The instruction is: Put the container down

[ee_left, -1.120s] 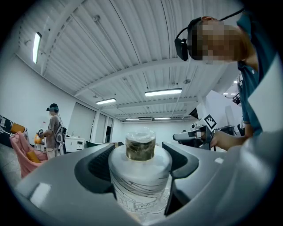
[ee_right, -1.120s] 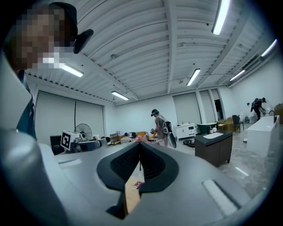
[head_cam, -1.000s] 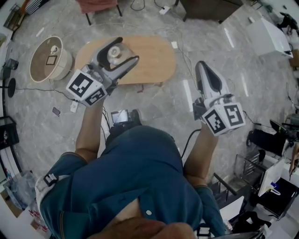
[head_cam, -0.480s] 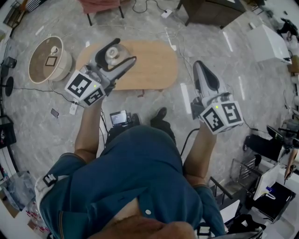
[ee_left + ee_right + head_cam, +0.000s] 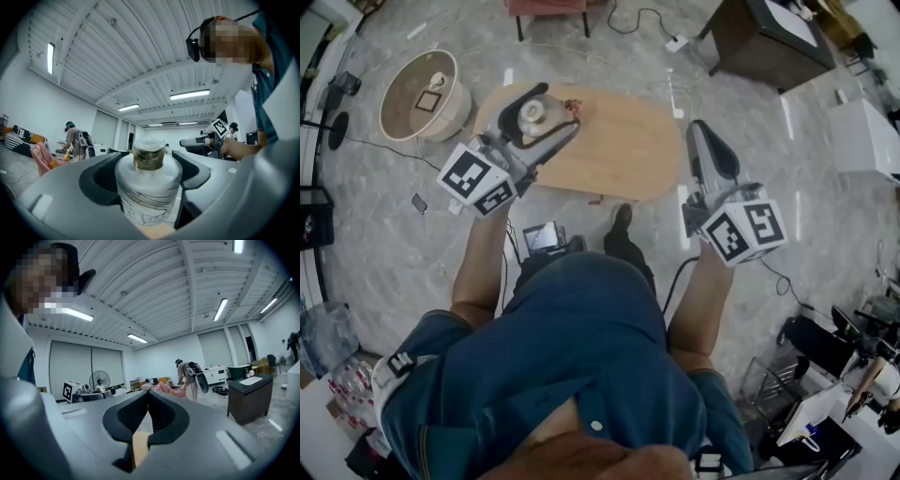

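Left gripper (image 5: 553,105), at eleven o'clock, has its jaws wide and clamped on the container (image 5: 147,183). It is an upright white jar with line drawings and a brownish, film-covered neck, over the table's (image 5: 628,150) nine-o'clock end. Right gripper (image 5: 701,133), at two o'clock, is closed and empty.

We see an oval wooden table (image 5: 619,155) that stands on a grey stone floor (image 5: 384,253). Near its far edge lies a small reddish thing (image 5: 574,106); we cannot tell what it is. On the floor, left of the table, stands a round beige drum (image 5: 417,98).
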`<action>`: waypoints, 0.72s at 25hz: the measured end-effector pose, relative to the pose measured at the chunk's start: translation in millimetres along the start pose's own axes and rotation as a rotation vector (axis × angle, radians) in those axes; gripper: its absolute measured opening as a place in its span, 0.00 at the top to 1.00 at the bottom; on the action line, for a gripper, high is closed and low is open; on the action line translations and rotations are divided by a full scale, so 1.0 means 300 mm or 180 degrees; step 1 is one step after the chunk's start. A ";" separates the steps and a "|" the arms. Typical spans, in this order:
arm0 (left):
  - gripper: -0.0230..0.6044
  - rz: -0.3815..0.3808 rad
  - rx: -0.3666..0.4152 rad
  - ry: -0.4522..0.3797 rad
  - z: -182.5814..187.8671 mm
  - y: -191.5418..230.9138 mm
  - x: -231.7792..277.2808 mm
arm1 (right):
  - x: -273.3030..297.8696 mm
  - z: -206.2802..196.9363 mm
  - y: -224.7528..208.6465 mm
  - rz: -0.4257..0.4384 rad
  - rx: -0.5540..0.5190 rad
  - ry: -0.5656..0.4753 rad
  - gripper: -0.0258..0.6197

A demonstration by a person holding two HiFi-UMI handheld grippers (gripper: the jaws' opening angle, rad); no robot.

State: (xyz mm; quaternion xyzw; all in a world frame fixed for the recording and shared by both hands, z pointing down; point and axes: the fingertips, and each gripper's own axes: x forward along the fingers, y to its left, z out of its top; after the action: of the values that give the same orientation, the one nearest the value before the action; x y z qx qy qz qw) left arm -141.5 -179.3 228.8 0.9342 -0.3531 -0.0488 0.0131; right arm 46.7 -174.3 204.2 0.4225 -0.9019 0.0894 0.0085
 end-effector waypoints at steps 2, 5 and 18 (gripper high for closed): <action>0.43 0.0083 -0.0001 0.0029 -0.013 0.043 0.016 | 0.064 -0.005 -0.025 0.0100 0.0016 0.0036 0.94; 0.43 0.0189 -0.0025 0.0065 -0.035 0.096 0.057 | 0.138 -0.019 -0.085 0.0192 0.0053 0.0118 0.94; 0.43 0.0384 -0.0300 0.0307 -0.247 0.236 0.254 | 0.298 -0.174 -0.316 0.0292 0.0357 0.0472 0.94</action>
State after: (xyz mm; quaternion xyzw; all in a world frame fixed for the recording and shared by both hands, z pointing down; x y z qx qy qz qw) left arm -123.8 -283.6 300.3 0.9109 -0.4050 -0.0194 0.0770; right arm 58.5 -292.9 278.2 0.3728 -0.9108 0.1711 0.0474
